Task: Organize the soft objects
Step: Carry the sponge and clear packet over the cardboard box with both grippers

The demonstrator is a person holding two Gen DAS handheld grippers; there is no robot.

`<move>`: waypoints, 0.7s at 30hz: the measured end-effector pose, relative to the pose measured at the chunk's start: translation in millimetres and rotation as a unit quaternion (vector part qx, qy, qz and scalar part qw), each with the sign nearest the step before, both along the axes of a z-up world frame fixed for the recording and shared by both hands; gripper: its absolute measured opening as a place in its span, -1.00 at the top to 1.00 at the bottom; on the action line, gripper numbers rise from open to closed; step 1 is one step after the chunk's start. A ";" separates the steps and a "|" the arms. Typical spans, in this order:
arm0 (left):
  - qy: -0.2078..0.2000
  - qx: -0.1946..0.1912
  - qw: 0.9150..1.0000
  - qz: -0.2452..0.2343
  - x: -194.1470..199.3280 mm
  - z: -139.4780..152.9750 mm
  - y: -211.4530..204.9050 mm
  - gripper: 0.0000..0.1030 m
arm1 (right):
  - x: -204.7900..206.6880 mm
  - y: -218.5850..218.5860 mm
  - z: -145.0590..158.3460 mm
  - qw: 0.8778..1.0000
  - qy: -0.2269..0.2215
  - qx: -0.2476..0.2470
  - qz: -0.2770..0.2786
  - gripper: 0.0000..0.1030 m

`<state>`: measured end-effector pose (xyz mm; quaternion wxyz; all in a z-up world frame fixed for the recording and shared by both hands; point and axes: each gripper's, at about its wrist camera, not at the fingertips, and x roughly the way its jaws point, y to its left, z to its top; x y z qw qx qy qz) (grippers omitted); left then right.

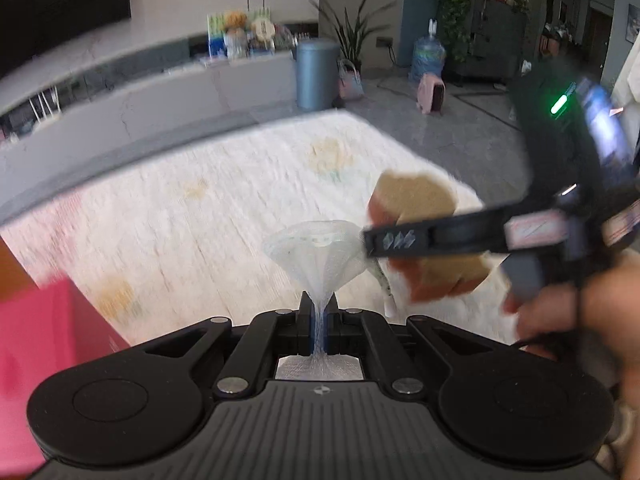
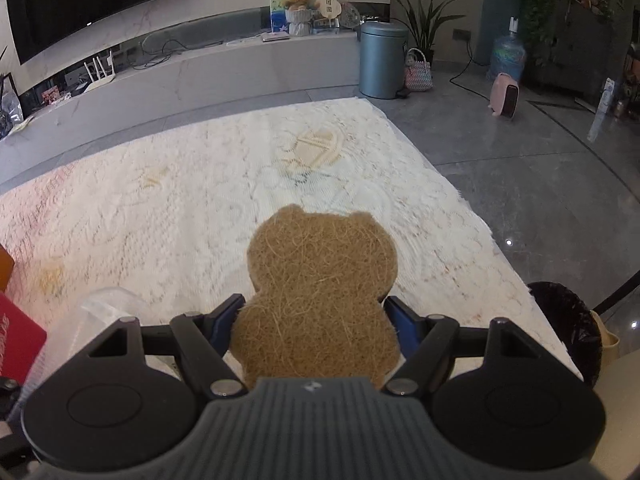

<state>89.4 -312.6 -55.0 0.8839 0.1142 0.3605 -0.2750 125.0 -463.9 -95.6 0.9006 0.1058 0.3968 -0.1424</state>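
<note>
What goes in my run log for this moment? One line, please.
left gripper: shut on mesh net | right gripper: shut on bear-shaped sponge | both above white rug

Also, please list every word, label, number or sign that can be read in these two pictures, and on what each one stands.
No text can be read with certainty.
Red box: pale lettering at its edge, cut off and blurred.
Fan-shaped sign on the far ledge: dark marks, too small to read.
Sticker on the right tool: blurred by motion.
</note>
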 end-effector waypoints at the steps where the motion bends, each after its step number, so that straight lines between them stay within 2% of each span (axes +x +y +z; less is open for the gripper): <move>1: -0.008 0.001 1.000 0.002 2.9 8.9 1.0 0.93 | 7.5 -3.2 -1.3 1.000 0.000 0.024 -0.002 -0.45; 7: -0.046 -0.001 0.999 0.018 35.5 60.6 24.4 0.92 | 48.9 4.6 19.7 0.997 -0.004 0.072 0.000 -0.45; 9: -0.067 0.003 0.998 0.023 46.1 78.2 40.3 0.92 | 63.0 11.0 36.3 0.996 -0.011 0.089 -0.010 -0.45; 12: -0.092 0.007 0.995 0.042 61.1 102.1 72.5 0.92 | 84.2 35.8 70.1 0.997 -0.028 0.075 -0.007 -0.45; 17: -0.140 0.040 0.983 0.108 75.5 127.1 144.2 0.92 | 113.1 93.1 110.8 0.990 -0.083 0.111 0.020 -0.45; 21: -0.161 0.054 0.972 0.162 73.0 139.0 201.6 0.92 | 130.4 152.4 129.5 0.971 -0.131 0.190 0.060 -0.45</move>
